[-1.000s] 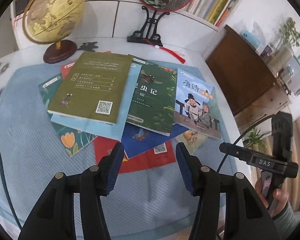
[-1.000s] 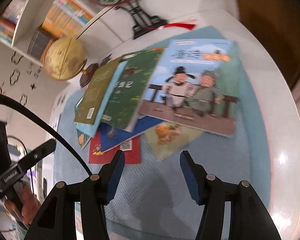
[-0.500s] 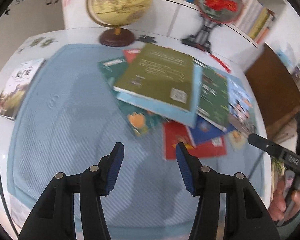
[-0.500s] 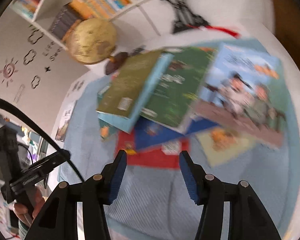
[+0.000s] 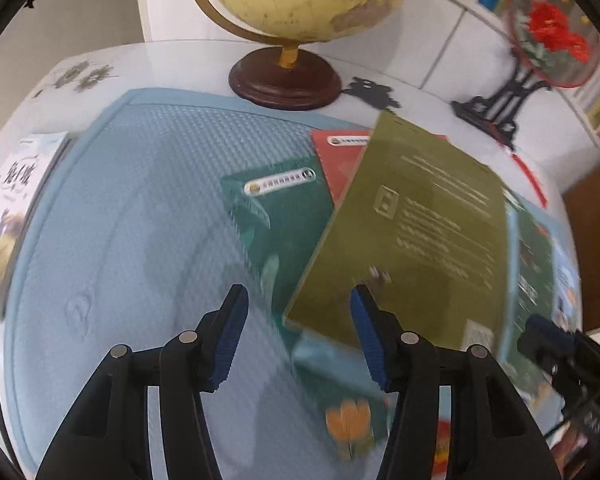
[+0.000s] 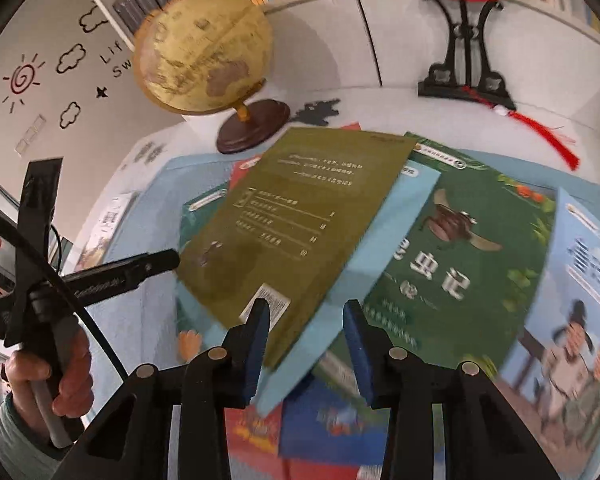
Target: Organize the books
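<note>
Olive book (image 6: 300,220) on top of the fanned pile on the blue mat (image 5: 120,220), long axis running from near corner toward the globe (image 6: 202,54). Right gripper (image 6: 304,332) closing above that corner, not gripping. Left gripper (image 5: 298,332) half open, empty.

An olive-green book (image 6: 296,216) lay face down atop the untidy heap on a light-blue book (image 6: 384,240), overlapping a dark green insect-cover book (image 6: 460,256), a teal flowered book (image 5: 284,224), a red book (image 5: 340,156) and, rightmost, a pale blue book (image 6: 580,280) with two cartoon figures.
</note>
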`<state>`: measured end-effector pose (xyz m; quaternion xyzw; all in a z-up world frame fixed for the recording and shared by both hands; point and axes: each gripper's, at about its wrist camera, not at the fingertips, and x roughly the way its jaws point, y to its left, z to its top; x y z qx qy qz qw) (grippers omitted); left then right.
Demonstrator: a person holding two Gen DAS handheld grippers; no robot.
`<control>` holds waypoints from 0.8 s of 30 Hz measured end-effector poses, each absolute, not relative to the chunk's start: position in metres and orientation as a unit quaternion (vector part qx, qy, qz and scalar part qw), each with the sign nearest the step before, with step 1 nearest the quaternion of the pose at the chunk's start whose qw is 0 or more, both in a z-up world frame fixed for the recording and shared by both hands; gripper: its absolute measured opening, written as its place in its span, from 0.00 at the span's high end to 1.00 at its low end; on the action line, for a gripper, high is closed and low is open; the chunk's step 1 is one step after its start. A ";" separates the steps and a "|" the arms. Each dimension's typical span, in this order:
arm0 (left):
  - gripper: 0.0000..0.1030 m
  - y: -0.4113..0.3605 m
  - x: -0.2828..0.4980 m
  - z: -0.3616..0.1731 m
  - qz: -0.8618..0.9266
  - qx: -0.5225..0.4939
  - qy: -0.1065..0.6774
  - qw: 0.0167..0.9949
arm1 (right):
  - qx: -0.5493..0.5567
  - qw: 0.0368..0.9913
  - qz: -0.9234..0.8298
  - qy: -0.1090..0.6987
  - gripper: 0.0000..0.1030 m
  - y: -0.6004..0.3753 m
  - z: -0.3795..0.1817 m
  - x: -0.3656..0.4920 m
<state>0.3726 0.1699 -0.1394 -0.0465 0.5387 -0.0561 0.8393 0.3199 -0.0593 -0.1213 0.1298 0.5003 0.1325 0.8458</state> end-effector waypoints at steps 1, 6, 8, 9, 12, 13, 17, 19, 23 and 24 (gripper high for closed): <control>0.51 0.167 0.377 -0.142 -0.057 -0.045 0.540 0.839 | 0.136 0.841 0.135 0.505 0.63 -0.059 -0.125 0.326; 0.50 0.148 0.386 -0.146 -0.089 -0.042 0.543 0.834 | 0.142 0.840 0.146 0.502 0.62 -0.055 -0.130 0.338; 0.49 0.138 0.381 -0.143 -0.091 -0.015 0.545 0.833 | 0.141 0.840 0.147 0.502 0.61 -0.055 -0.130 0.337; 0.49 0.135 0.378 -0.142 -0.096 -0.002 0.546 0.832 | 0.144 0.839 0.150 0.503 0.61 -0.058 -0.130 0.335; 0.50 0.131 0.357 -0.138 -0.124 0.002 0.552 0.825 | 0.153 0.833 0.149 0.511 0.61 -0.067 -0.130 0.324; 0.50 0.132 0.350 -0.137 -0.131 0.005 0.551 0.824 | 0.153 0.830 0.149 0.515 0.61 -0.070 -0.131 0.318; 0.50 0.123 0.298 -0.137 -0.167 0.019 0.558 0.812 | 0.144 0.823 0.145 0.531 0.61 -0.084 -0.137 0.283; 0.50 0.119 0.273 -0.141 -0.179 0.012 0.567 0.804 | 0.139 0.816 0.150 0.541 0.61 -0.091 -0.138 0.260; 0.50 0.121 0.229 -0.146 -0.205 -0.012 0.584 0.785 | 0.133 0.792 0.174 0.570 0.61 -0.100 -0.144 0.221; 0.50 0.121 0.221 -0.146 -0.209 -0.015 0.586 0.783 | 0.142 0.784 0.178 0.577 0.62 -0.104 -0.147 0.214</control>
